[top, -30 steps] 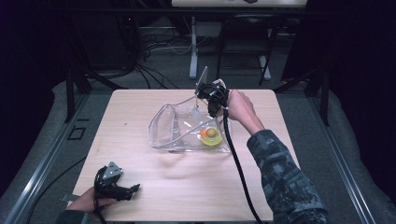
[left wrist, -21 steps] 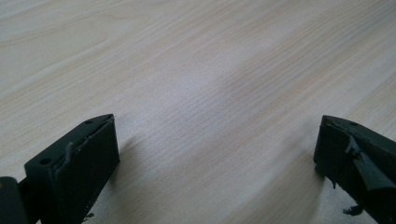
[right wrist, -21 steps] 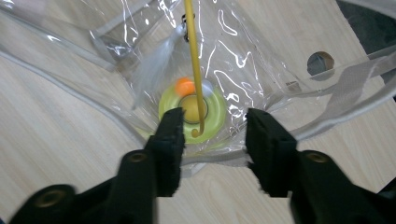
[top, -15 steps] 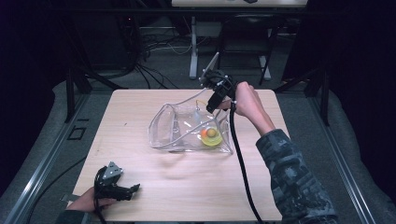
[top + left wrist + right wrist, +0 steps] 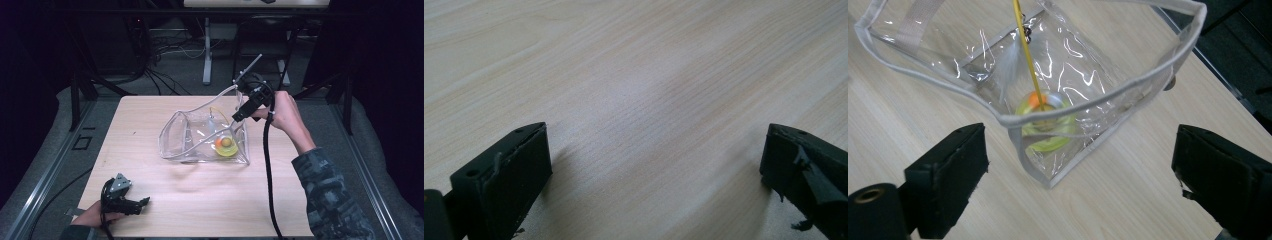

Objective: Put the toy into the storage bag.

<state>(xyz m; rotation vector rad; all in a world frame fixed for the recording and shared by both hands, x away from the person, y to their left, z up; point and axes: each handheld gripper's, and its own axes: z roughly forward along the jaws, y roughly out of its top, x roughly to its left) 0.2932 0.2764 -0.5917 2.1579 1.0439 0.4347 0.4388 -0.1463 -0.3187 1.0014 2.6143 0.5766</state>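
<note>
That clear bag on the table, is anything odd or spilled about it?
Nothing has spilled. The clear bag slumps unevenly, its rim higher at the far right corner, beside the open right gripper. A yellow-and-orange object sits inside at the bottom. The left gripper rests open, far from the bag.

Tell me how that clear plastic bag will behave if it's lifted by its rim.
The clear bag looks like thin creased film, so it would probably sag and fold. The yellow-orange object inside would likely slide toward the lowest corner. The glossy surface may be slippery between the right gripper jaws.
</note>
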